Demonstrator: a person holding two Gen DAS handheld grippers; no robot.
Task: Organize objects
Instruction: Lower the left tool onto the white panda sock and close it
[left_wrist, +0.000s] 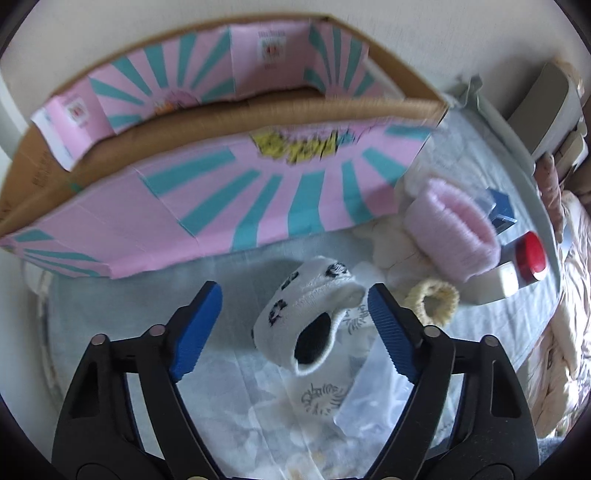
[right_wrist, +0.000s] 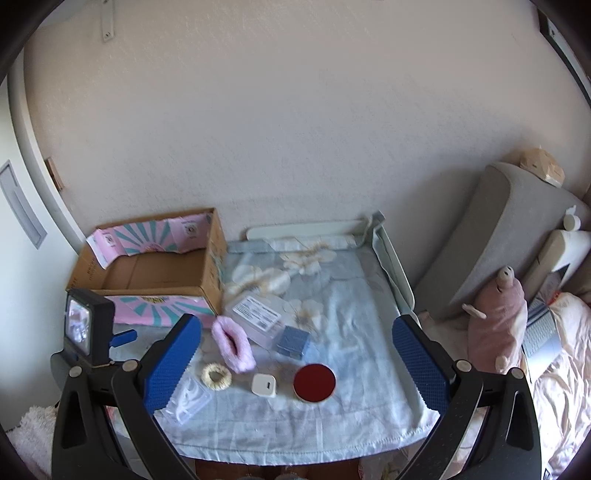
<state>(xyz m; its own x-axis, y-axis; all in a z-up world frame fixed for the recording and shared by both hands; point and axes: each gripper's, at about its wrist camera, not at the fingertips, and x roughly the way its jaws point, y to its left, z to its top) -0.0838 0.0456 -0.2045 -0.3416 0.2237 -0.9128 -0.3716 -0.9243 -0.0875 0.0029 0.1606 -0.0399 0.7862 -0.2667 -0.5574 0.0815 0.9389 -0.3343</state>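
Sock lies on the bench cloth directly ahead of my left tool, between its wide-apart blue fingers, long axis slanting toward the right one. My right tool hangs back, likewise apart and empty.

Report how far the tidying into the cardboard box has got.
Done: nothing visible; the cardboard box shows only bare floor inside. In hand: the left gripper is open around a white patterned sock. Left: pink fuzzy item, cream scrunchie, white charger, red-lidded tin, blue box.
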